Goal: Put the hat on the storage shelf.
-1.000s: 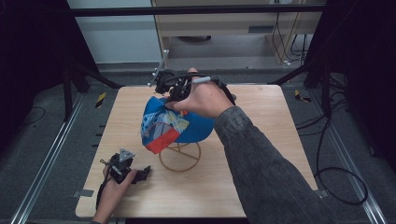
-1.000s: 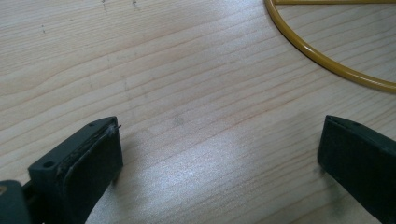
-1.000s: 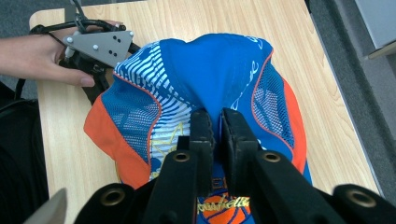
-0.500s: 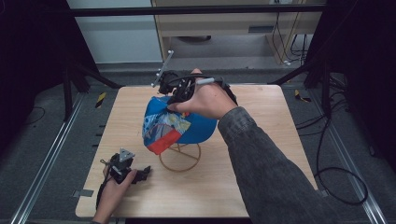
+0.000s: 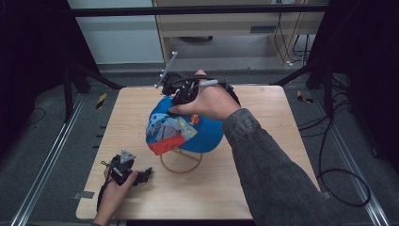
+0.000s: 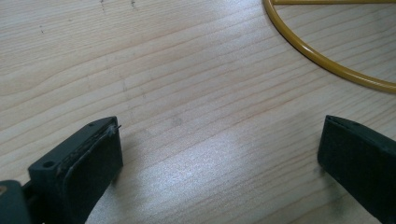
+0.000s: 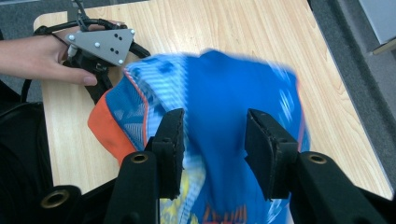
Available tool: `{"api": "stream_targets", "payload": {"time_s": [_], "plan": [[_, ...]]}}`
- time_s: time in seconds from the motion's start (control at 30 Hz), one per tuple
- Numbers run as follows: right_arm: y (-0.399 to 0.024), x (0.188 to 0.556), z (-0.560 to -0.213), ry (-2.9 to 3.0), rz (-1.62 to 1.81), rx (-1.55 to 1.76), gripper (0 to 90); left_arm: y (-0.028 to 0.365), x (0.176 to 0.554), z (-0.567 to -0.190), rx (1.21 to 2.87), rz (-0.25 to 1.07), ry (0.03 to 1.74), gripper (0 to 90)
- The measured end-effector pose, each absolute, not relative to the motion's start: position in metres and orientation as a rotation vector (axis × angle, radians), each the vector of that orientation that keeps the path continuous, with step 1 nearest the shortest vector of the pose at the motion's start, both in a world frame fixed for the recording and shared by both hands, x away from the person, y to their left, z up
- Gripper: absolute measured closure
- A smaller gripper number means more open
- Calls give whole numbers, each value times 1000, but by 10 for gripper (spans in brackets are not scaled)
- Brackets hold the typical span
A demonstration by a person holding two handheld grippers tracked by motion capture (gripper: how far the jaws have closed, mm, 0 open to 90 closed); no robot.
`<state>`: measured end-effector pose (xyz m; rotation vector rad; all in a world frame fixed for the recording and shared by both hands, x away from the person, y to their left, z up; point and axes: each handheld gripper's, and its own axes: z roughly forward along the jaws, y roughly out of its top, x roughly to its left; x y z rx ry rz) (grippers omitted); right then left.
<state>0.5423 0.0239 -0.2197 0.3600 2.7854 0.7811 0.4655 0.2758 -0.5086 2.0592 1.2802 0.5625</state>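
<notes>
Pale wooden worktop (image 5: 263, 188) carries a yellow wire stand (image 5: 181, 162) under the blue fabric cap (image 5: 207, 134). My right fingers (image 7: 212, 149), just opening, hover directly above its crown; my left fingers (image 6: 219, 158) rest wide, empty, nearby.

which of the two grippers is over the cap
The right gripper, at the table's far side, over the blue cap on its wire stand; its jaws have just been opening, cap fabric below them. The left gripper sits low at the near edge, apart.
</notes>
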Motion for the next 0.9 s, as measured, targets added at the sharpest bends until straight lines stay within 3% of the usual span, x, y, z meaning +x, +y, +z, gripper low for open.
{"api": "stream_targets", "payload": {"time_s": [0.9], "plan": [[5,542,-221,2783,844,397,568,276,466,-509,2062,562,1275,0]]}}
